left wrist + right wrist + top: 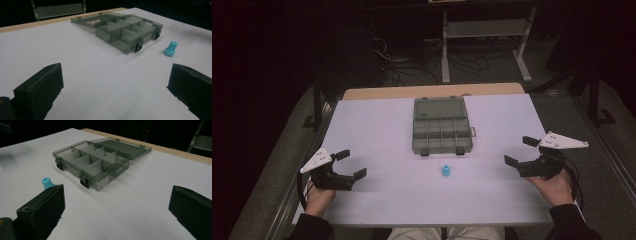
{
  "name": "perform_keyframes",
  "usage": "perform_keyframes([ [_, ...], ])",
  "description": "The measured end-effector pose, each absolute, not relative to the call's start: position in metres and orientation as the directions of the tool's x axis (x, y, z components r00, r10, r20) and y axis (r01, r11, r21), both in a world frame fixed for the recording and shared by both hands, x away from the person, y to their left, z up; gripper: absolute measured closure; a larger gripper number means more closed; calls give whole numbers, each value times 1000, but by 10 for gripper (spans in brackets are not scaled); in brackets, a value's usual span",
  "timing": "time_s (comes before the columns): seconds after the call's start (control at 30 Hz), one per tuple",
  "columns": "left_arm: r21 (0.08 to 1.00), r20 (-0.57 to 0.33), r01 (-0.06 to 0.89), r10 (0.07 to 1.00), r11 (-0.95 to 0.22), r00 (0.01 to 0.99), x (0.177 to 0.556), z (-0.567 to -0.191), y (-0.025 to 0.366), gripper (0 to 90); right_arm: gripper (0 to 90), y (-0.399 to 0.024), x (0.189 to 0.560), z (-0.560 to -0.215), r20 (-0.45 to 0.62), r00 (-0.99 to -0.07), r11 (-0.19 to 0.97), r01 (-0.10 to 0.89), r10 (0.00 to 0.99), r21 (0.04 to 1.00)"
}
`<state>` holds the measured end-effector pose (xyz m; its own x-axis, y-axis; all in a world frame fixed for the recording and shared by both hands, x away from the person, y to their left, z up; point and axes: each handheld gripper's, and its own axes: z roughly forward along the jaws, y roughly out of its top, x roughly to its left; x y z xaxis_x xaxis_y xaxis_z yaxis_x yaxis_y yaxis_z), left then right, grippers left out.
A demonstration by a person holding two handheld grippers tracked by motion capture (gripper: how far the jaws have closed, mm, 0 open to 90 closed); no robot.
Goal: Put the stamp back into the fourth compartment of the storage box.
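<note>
Overhead: white table top (377, 200), wooden far edge (387, 93), dark room.

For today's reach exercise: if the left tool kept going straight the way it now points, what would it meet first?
Probably the open compartment box, near its latched front corner. The left tool has open jaws and bare table ahead; the blue piece sits right of that line, though depth is unclear.

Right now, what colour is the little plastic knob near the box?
Light blue plastic knob, clearest in the left gripper view.
</note>
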<state>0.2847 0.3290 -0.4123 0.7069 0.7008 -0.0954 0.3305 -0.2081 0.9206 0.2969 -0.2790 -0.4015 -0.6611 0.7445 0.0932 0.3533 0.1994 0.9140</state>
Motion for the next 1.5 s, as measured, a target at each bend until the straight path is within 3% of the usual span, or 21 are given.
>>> perform_keyframes([
  [1.5, 924, -89, 321, 701, -207, 707, 282, -411, 329, 0, 2, -253, 305, -386, 82, -731, 285, 364, 677, 887],
])
